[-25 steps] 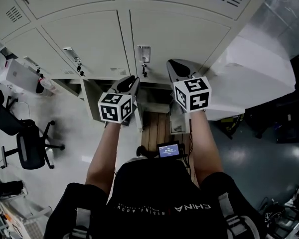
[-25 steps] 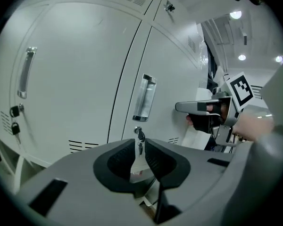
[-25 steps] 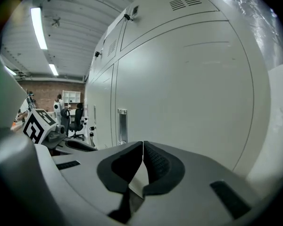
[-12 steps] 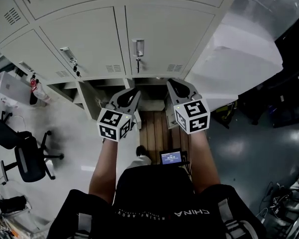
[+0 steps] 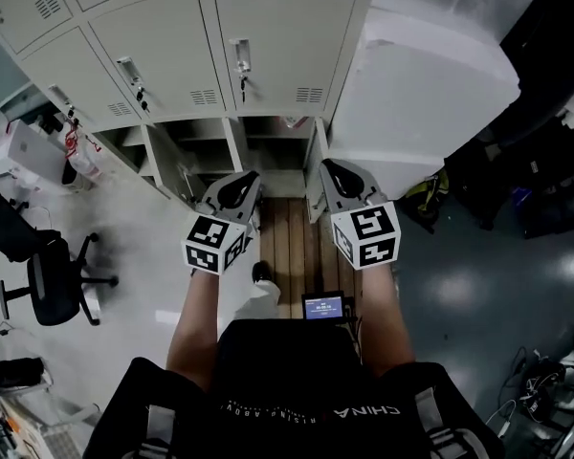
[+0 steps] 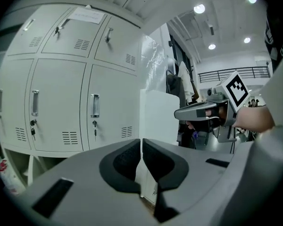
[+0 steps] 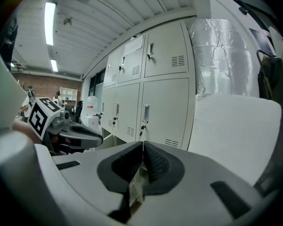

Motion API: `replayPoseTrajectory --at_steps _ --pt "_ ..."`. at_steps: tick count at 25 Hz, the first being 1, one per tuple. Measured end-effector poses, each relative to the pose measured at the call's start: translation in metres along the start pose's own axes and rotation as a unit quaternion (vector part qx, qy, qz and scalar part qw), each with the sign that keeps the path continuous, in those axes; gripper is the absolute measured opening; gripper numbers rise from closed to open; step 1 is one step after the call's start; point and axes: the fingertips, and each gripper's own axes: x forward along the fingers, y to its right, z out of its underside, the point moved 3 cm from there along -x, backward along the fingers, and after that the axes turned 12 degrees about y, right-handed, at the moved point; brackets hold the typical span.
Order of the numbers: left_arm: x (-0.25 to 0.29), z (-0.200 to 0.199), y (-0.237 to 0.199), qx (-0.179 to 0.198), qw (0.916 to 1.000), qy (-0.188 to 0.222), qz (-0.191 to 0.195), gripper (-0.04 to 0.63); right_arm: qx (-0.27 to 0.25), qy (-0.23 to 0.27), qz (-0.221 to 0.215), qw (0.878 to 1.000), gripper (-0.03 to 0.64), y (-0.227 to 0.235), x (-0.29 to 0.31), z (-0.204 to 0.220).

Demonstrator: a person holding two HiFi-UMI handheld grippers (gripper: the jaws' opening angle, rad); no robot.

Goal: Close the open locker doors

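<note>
Grey L tool [image 6: 141, 141] just closing, empty; R tool [image 7: 142, 146] shut, empty.

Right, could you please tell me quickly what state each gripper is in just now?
Left gripper: jaws have just been closing and now meet, with nothing between them.
Right gripper: jaws closed, holding nothing.

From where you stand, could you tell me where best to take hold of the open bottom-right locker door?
Take the door by its free vertical edge, the end nearest you: it stands out edge-on from the lockers, apparently hinged on the right. Come from its right face, beside the right tongs, so it swings shut.
</note>
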Motion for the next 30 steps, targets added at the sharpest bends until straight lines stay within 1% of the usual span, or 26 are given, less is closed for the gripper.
replayPoseTrajectory --at_steps 2,7,10,12,14,18,23,27,30 --pt "-0.020 0.004 0.034 0.006 1.0000 0.001 -0.004 0.028 0.001 0.002 0.004 1.000 0.032 -0.004 -0.040 0.007" --pt "-0.072 0.019 0.103 0.011 0.9996 -0.024 -0.010 0.025 0.004 0.011 0.011 1.000 0.032 -0.020 -0.123 0.011" --pt "-0.098 0.020 0.136 0.016 0.9995 -0.029 -0.002 0.023 0.013 0.015 0.011 1.000 0.032 -0.030 -0.159 0.014" --pt "-0.111 0.016 0.149 0.023 0.9993 -0.028 0.002 0.023 0.021 0.017 0.013 1.000 0.032 -0.037 -0.176 0.016" --pt "-0.121 0.012 0.155 0.031 0.9991 -0.028 0.001 0.023 0.025 0.018 0.016 0.999 0.032 -0.045 -0.190 0.018" --pt "-0.135 0.005 0.160 0.039 0.9991 -0.019 0.002 0.025 0.016 0.017 0.022 0.999 0.032 -0.061 -0.206 0.016" --pt "-0.149 -0.002 0.158 0.049 0.9987 -0.007 -0.001 0.025 0.005 0.011 0.029 1.000 0.032 -0.076 -0.206 0.011" --pt "-0.166 -0.002 0.145 0.036 0.9993 0.002 -0.012 0.025 -0.028 -0.004 0.021 0.999 0.032 -0.100 -0.198 0.007" --pt "-0.178 0.000 0.135 0.021 0.9996 0.006 -0.021 0.025 -0.042 -0.008 0.014 0.999 0.032 -0.116 -0.194 0.004"
